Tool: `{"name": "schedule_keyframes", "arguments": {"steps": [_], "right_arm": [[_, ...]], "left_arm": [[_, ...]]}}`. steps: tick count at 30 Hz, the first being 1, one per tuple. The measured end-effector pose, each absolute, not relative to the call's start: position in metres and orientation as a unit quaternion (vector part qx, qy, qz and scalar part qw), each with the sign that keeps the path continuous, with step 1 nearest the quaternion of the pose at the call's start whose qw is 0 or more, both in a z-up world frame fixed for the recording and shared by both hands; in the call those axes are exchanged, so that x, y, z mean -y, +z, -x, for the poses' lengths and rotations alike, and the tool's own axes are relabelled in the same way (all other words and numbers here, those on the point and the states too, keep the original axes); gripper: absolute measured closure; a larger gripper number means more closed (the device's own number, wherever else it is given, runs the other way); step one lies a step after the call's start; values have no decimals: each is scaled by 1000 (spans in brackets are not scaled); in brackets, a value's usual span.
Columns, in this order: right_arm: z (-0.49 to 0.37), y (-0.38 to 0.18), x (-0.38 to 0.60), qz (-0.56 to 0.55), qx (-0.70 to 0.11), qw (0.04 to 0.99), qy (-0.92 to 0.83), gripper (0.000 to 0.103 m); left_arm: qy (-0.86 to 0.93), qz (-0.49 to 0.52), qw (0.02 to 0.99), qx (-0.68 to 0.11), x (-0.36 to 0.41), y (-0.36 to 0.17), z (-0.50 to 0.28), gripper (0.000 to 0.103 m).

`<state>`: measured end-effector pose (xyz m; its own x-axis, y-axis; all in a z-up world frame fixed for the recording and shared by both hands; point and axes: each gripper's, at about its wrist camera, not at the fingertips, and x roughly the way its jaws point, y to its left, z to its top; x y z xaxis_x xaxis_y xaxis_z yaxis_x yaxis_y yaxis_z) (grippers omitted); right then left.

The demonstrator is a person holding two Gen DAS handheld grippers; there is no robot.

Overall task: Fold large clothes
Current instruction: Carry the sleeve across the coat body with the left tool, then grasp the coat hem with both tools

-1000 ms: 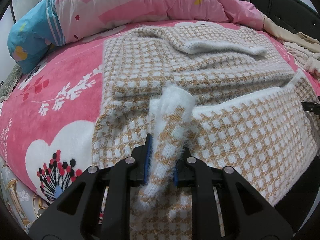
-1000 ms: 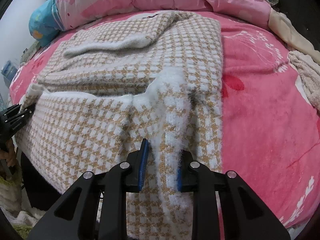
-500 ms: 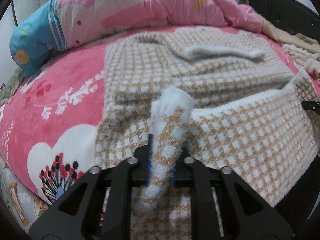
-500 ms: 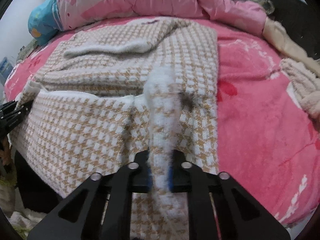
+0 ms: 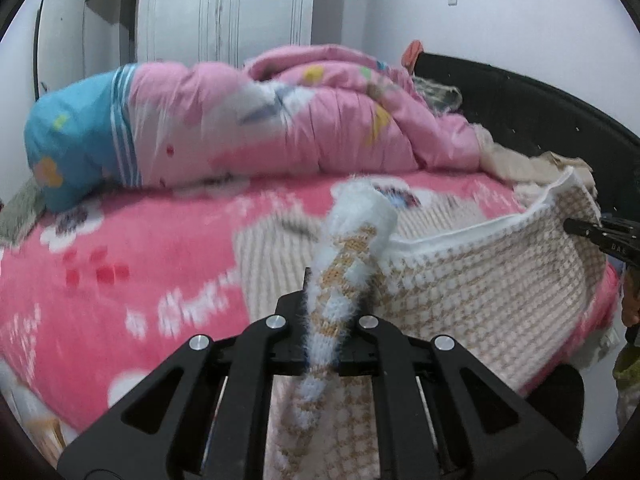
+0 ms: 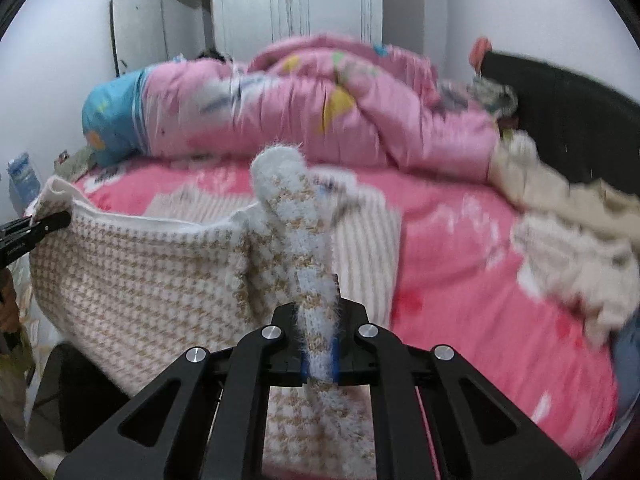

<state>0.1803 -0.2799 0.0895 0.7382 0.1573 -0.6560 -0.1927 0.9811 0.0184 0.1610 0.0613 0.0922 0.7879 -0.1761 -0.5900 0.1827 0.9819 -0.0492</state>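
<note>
Sweater [image 5: 472, 280]: knit, tan-and-white check with a fuzzy white edge; its near edge is lifted off the bed [image 5: 120, 280], the rest lies on the pink spread behind; the span between the two grips hangs as a loose curtain with its white band on top
Left gripper [image 5: 334, 322]: jaws narrow, clamped on a bunched roll of the edge that sticks up past the fingertips; a tail of knit hangs below the jaws
Right gripper [image 6: 318, 334]: jaws narrow too, pinching a like roll of the edge; in the left view it shows at the far right, at the sweater's other corner
Risk, slip: the fuzzy knit looks slick and thick, and each grip holds only a bunch; a quick pull could let a corner slide out, so the fold would land crooked
Risk, sag: the middle droops between the grips; carried forward slack, it may crumple under itself instead of lying flat
Risk, drag: the part on the bed may creep along with the lifted edge and shift the layers beneath
Risk, clutter: pale clothes [image 6: 580, 240] lie near on the right; a wide swing could catch them
Quilt [image 5: 280, 120]: heaped at the back, well apart from the sweater
</note>
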Motion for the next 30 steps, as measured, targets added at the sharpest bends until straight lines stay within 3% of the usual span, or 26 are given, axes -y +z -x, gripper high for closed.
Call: {"name": "schedule_keyframes", "arguments": {"steps": [6,13,14,19,21,22,26,30], "right_arm": [[-301,93,286,4,-347,932,106,95],[-409,-10,304,-40,-451,886,99,95],[-415,-25,312,-59,-467,876,105,94],[-426,-45,369,-219,-485,830,169,75],[-423,-38,386,-241,-482,828,155,63],[-419,-27,399,-239,-471,839,130,52],[-405,3,393,-219,-434,867,113,49],[-424,10,316,-123,-447,876,129,49]], "left_arm": [[-94,-11,938,-335,-66,98,-274,97],[-109,38,882,-457,-76,10,-390,95],[-106,39,876,-470,-76,-3,-398,90],[-96,90,865,-484,-100,-25,-410,53],[-91,133,872,-461,-120,-13,-404,53],[-85,151,878,-447,-131,-3,-400,53],[-113,162,897,-395,-135,32,-382,53],[-150,131,885,-420,-87,28,-392,53]]}}
